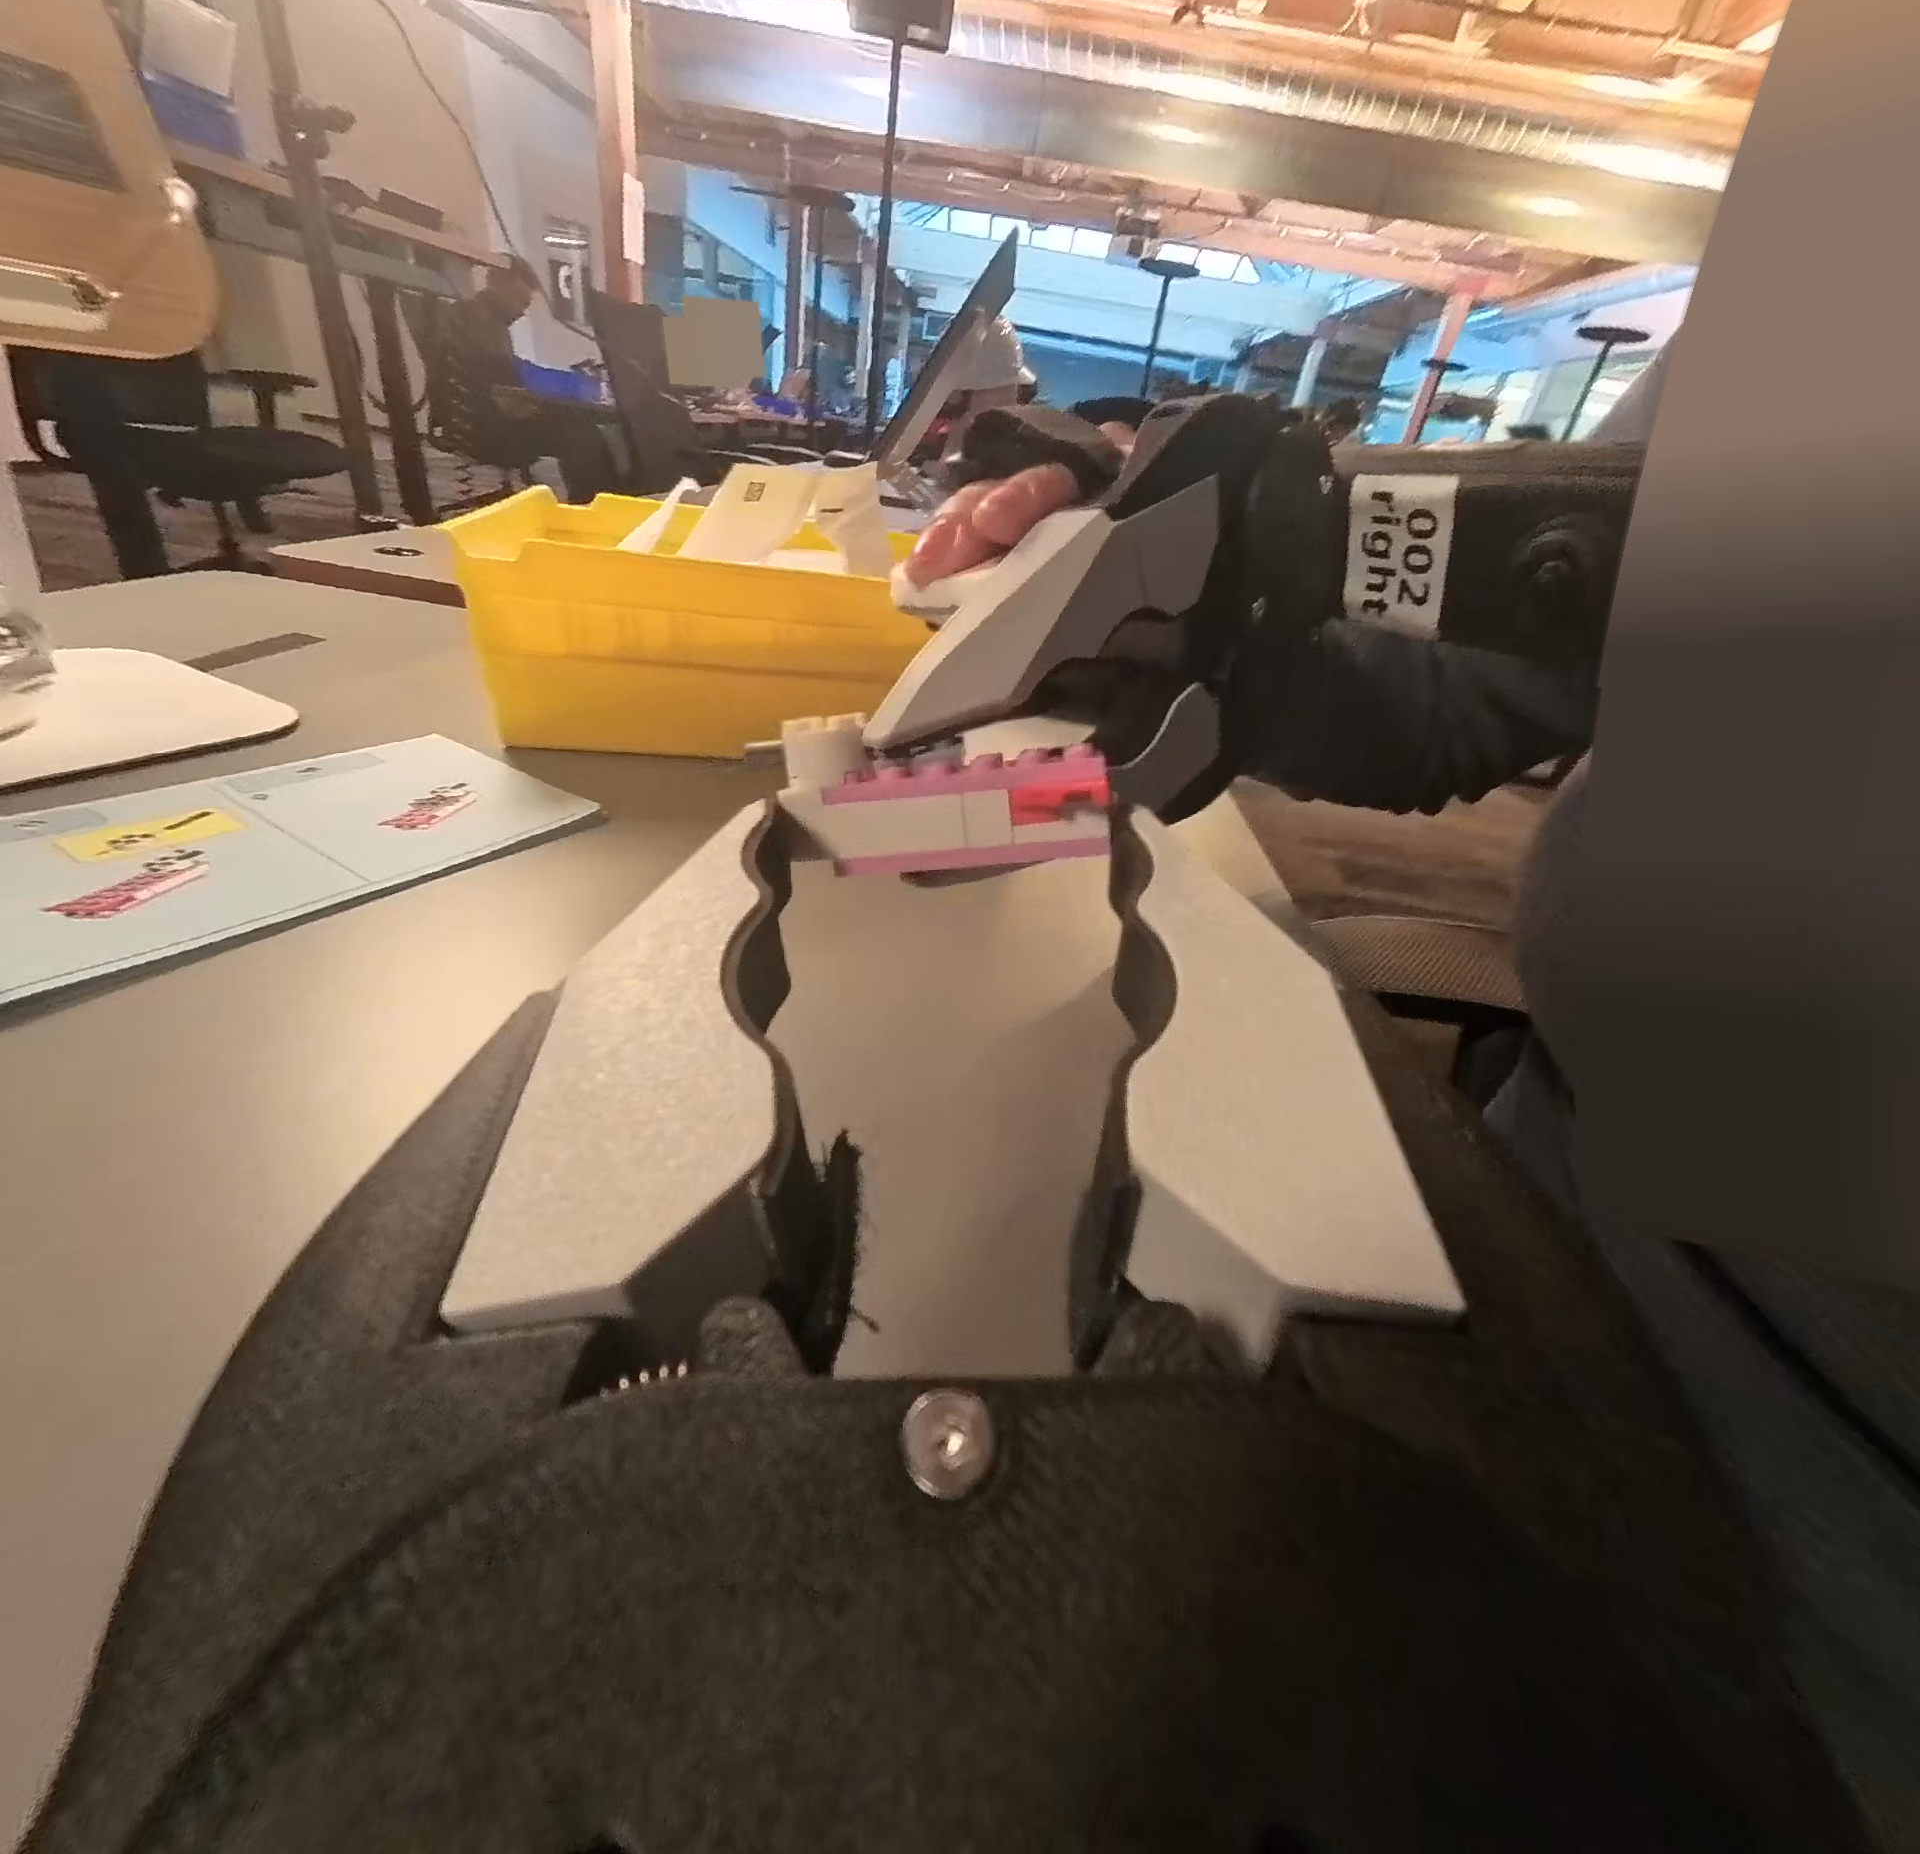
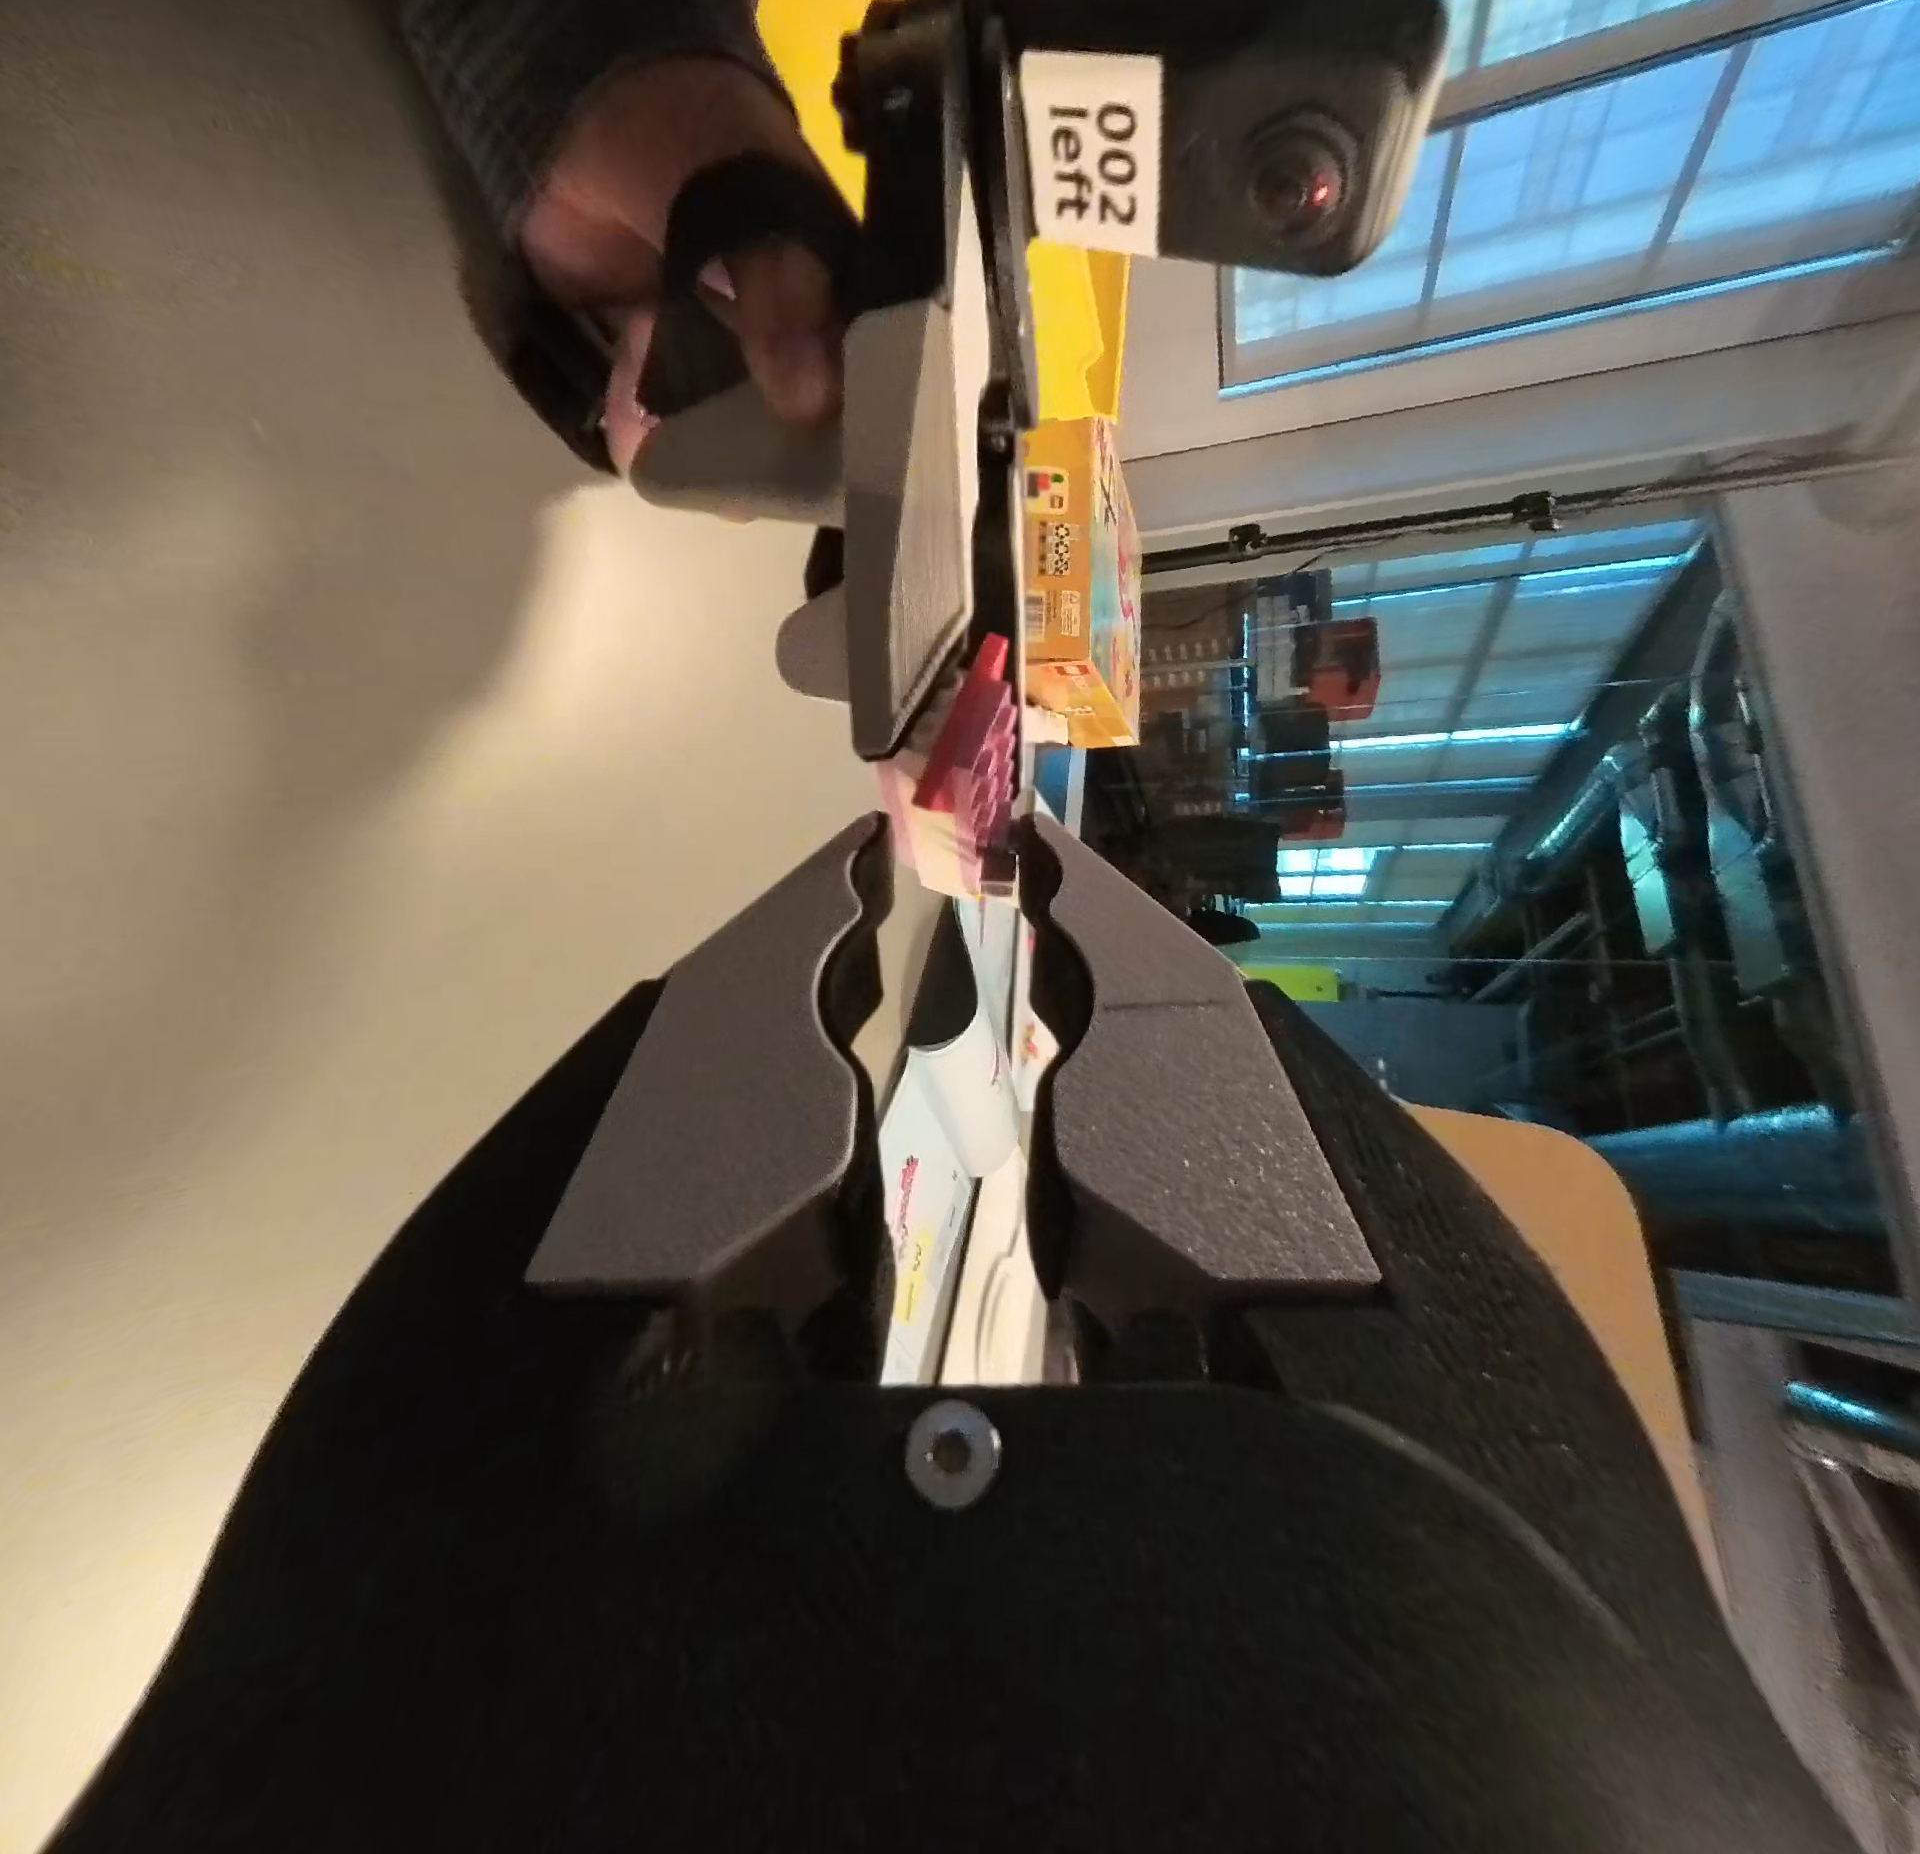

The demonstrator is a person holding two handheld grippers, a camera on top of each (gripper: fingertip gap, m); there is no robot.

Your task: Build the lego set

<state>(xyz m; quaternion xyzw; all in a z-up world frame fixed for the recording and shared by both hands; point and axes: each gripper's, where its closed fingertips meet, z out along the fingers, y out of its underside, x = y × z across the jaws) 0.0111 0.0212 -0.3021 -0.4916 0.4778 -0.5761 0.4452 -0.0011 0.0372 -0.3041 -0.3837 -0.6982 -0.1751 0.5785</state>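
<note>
— Pink and white plastic first: we see a small brick assembly (image 1: 961, 817) lifted above the grey table (image 1: 260, 1129), spanning the tips of our left gripper (image 1: 940, 848). Both its pads press on the ends of the build, jaws set wide, so we hold it there.

— And our right gripper (image 2: 951, 848)? From the left wrist view it comes in from the right, one grey finger (image 1: 997, 651) laid over the studs on top, the other dark one (image 1: 1174, 776) low at the red end.

— In its own view the jaws stand narrow about the build's thickness (image 2: 961, 817). The right pad touches a small dark piece on the studs; whether the left pad presses the underside we cannot tell, blur hides it.

— Beyond, on the far side, a yellow bin (image 1: 665, 620) holds white bags (image 1: 790, 516), partly cut off by a hand (image 1: 997, 526).

— Near left, an instruction sheet (image 1: 260, 869) lies flat; its edge runs out of frame. An orange box (image 2: 1086, 578) shows behind the left gripper, half hidden.
</note>
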